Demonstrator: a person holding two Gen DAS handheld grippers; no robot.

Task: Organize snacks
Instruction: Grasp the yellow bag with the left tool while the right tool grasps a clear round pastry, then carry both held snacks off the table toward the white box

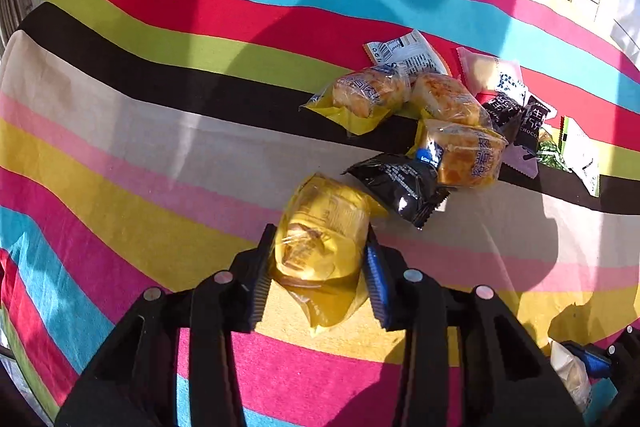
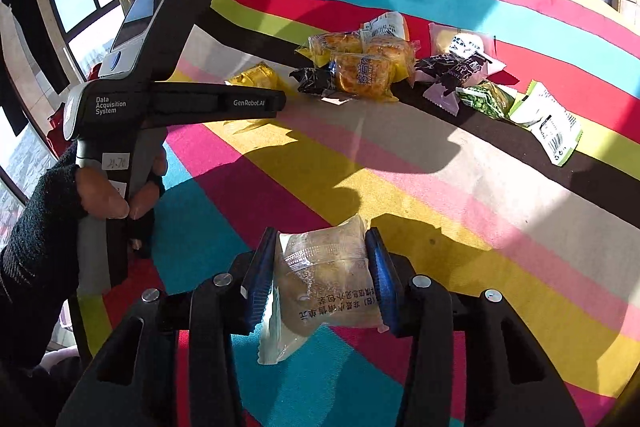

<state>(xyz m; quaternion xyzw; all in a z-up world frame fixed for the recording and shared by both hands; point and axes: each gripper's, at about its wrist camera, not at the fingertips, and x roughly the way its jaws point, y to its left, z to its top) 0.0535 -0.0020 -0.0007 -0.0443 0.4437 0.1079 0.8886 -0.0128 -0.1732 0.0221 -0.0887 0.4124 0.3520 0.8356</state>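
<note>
The left claw point(image 1: 318, 259) pinches a yellow pastry packet point(image 1: 320, 243), its long axis running away from the fingers. The right claw point(image 2: 320, 275) pinches a clear bun packet point(image 2: 324, 283) crosswise between its pads; the packet's near corner is out of focus. Beyond both, the snack pile point(image 2: 384, 67) overlaps itself, hiding several wrappers.

I saw the counter point(image 1: 160, 131) covered in broad stripes of pink, yellow, cream, black, lime, red and turquoise. The near pastry packet point(image 1: 324, 247) was clear yellow; the one beside it point(image 1: 400, 187) was glossy black. My right packet point(image 2: 328, 279) was pale and translucent with black print, between blue pads point(image 2: 260, 267).
</note>
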